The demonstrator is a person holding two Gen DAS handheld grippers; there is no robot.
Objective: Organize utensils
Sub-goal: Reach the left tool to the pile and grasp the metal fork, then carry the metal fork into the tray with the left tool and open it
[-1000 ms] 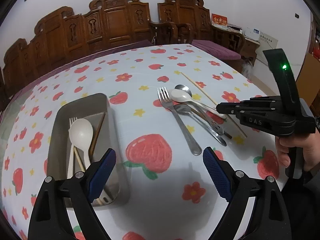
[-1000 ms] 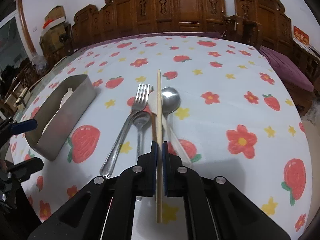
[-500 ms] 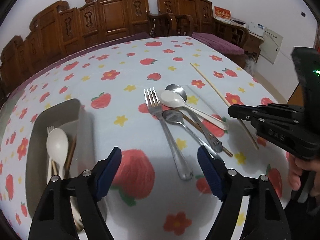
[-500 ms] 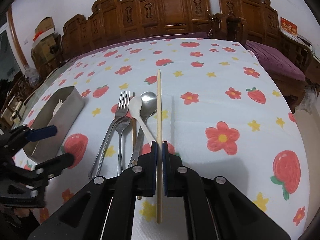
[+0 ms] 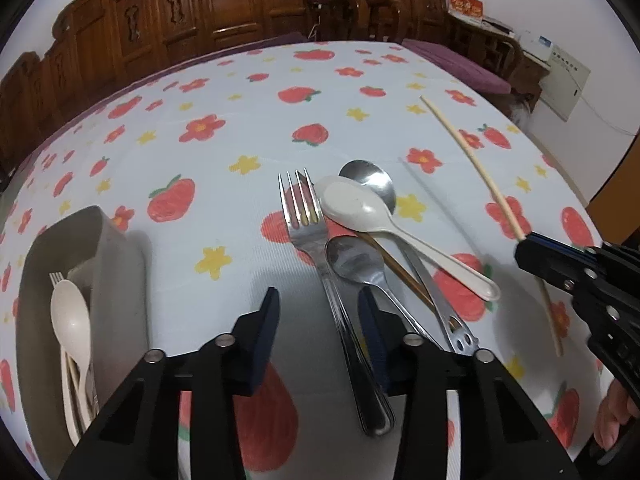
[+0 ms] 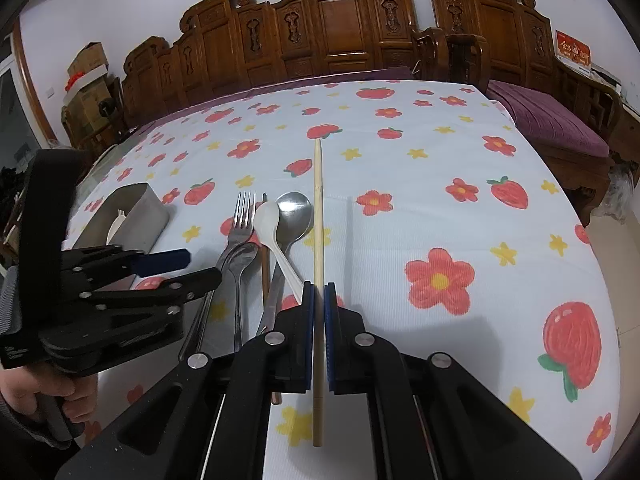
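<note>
My right gripper (image 6: 318,292) is shut on a light wooden chopstick (image 6: 318,208) and holds it above the table; it also shows in the left wrist view (image 5: 474,160). My left gripper (image 5: 318,308) is open, its jaws on either side of the handle of a metal fork (image 5: 316,248). Beside the fork lie a small metal spoon (image 5: 354,260), a white plastic spoon (image 5: 360,208), a larger metal spoon (image 5: 370,180) and a brown chopstick (image 5: 400,270). A metal tray (image 5: 116,256) at the left holds a white spoon (image 5: 68,316) and other utensils.
The table has a strawberry and flower cloth (image 6: 440,208). Carved wooden chairs (image 6: 340,28) line the far edge. A purple cushioned bench (image 6: 548,120) stands at the right. Boxes (image 6: 86,80) are stacked far left.
My left gripper has moved right and forward from the tray to the fork and narrowed around its handle. My right gripper has kept hold of the chopstick and drawn back slightly.
</note>
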